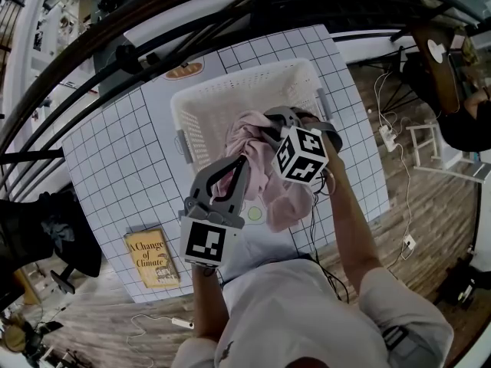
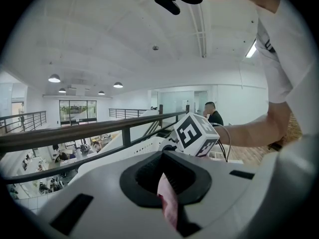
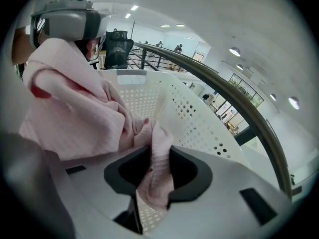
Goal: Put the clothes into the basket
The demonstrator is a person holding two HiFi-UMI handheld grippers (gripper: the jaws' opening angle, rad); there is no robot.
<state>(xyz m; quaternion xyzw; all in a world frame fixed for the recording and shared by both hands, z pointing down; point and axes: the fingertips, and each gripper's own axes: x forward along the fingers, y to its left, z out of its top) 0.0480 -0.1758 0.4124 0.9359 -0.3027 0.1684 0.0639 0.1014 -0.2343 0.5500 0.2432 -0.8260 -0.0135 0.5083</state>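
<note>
A pink garment point(image 1: 265, 186) hangs over a white perforated laundry basket point(image 1: 230, 87), which stands on a grid-patterned table point(image 1: 115, 152). My left gripper point(image 1: 244, 161) is at the garment's left side; in the left gripper view a pink fold point(image 2: 168, 203) is pinched between the jaws of the left gripper point(image 2: 167, 185). My right gripper point(image 1: 266, 127) is above the basket at the garment's top. In the right gripper view a strip of the garment point(image 3: 157, 168) lies between the jaws of the right gripper point(image 3: 155, 185), which stand slightly apart with the basket wall point(image 3: 189, 113) showing through the gap.
A yellow book point(image 1: 153, 257) lies at the table's near left corner. An orange oval object point(image 1: 182, 70) sits behind the basket. A dark railing point(image 1: 153, 21) runs along the far side. Cables and a white stool point(image 1: 426, 140) are on the wooden floor to the right.
</note>
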